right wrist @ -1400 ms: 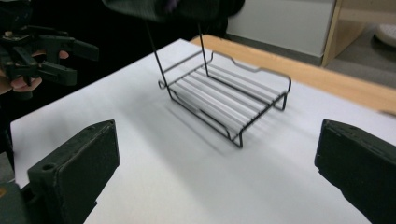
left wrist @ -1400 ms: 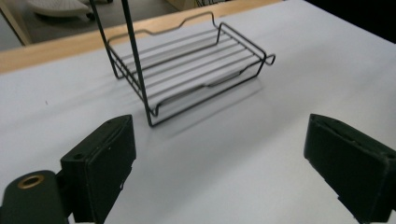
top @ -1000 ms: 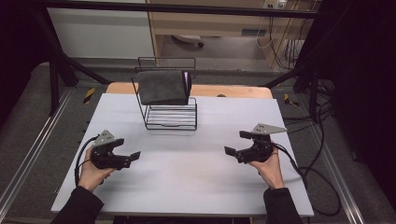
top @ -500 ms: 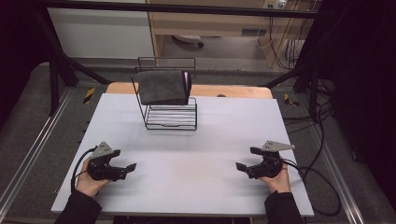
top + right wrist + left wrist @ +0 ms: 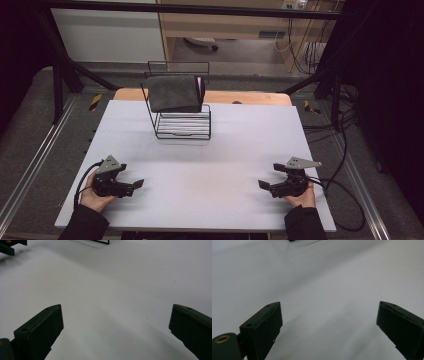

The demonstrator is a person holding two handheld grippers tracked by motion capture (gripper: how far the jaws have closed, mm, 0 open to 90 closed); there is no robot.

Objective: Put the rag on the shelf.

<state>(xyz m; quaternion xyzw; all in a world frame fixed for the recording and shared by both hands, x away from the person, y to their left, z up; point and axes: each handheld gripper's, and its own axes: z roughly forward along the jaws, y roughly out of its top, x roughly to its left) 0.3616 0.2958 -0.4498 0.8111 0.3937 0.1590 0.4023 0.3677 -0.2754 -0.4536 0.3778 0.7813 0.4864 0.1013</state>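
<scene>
A black wire rack [image 5: 183, 128] stands at the back middle of the white table [image 5: 250, 140], with a dark grey cloth [image 5: 172, 93] draped over its top rail. My left gripper [image 5: 134, 186] rests low near the front left edge, pointing right, open and empty. My right gripper [image 5: 265, 186] sits near the front right edge, pointing left, also open and empty. In the left gripper view the left gripper [image 5: 329, 322] has its jaws wide apart over bare table. The right gripper [image 5: 116, 325] looks the same in the right gripper view.
In the right gripper view the rack's base wire [image 5: 100, 242] and the other gripper [image 5: 10, 247] show at the top edge. Cables trail from both grippers. A wooden board [image 5: 250, 97] lies behind the table, and metal rails run along both sides.
Both hands have drawn back toward the table's near edge and lowered. The grippers are farther apart and farther from the rack. The cloth and rack have not moved.
</scene>
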